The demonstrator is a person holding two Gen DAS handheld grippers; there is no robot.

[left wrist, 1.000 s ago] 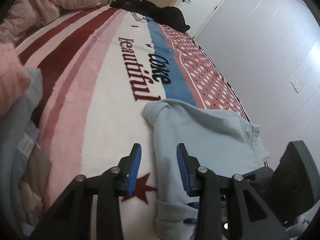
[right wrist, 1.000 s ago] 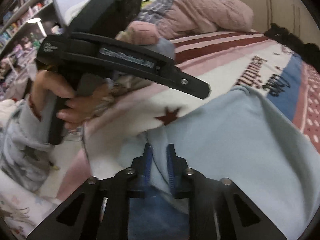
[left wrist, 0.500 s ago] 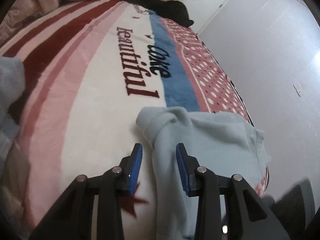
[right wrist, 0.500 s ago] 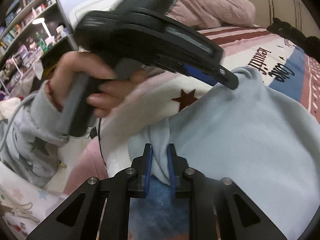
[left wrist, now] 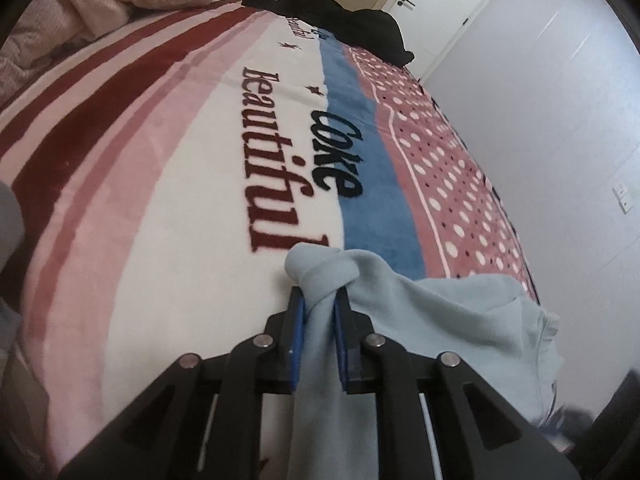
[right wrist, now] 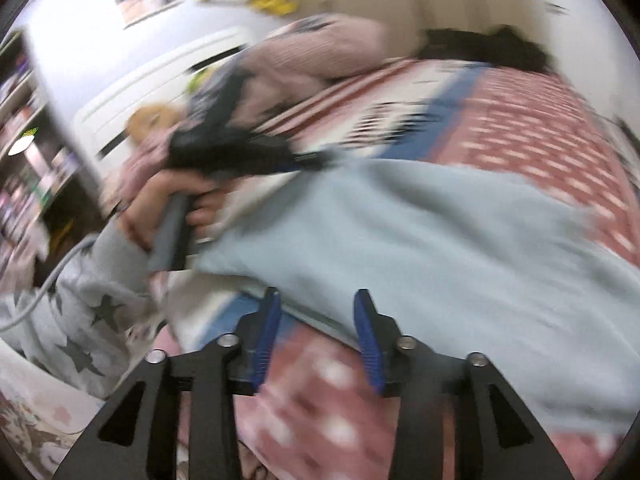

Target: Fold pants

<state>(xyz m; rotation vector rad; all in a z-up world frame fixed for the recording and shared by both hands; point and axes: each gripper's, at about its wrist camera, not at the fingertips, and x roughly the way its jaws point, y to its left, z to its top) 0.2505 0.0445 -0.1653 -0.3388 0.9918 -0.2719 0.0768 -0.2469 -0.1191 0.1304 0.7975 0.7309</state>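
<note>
Blue pads of the left claw (left wrist: 319, 312) have just been closing and now pinch a bunched corner of the pants (left wrist: 440, 320), the cloth gathered into a soft knot that pokes out past the fingertips. The pants are pale blue, fleecy and plain, lying in a loose heap on the blanket (left wrist: 168, 208), which covers the bed. From that pinched corner the fabric spreads to the right toward the blanket's dotted pink edge, just below the big dark lettering.

The right claw (right wrist: 316, 310) has just been opening; its pads stand apart with nothing pressed between them, and the near hem of the pants (right wrist: 420, 240) lies just beyond the tips.

Only the left wrist view, which is sharp, shows the lettering, a dark heap of clothes (left wrist: 332, 16) at the far end of the blanket and a white door (left wrist: 444, 4) behind it. Only the right wrist view, which is smeared with motion, shows the person's left hand (right wrist: 168, 204) around the grey handle, a star-printed sleeve (right wrist: 92, 292), and a pink quilt (right wrist: 316, 52) piled beyond the pants.
</note>
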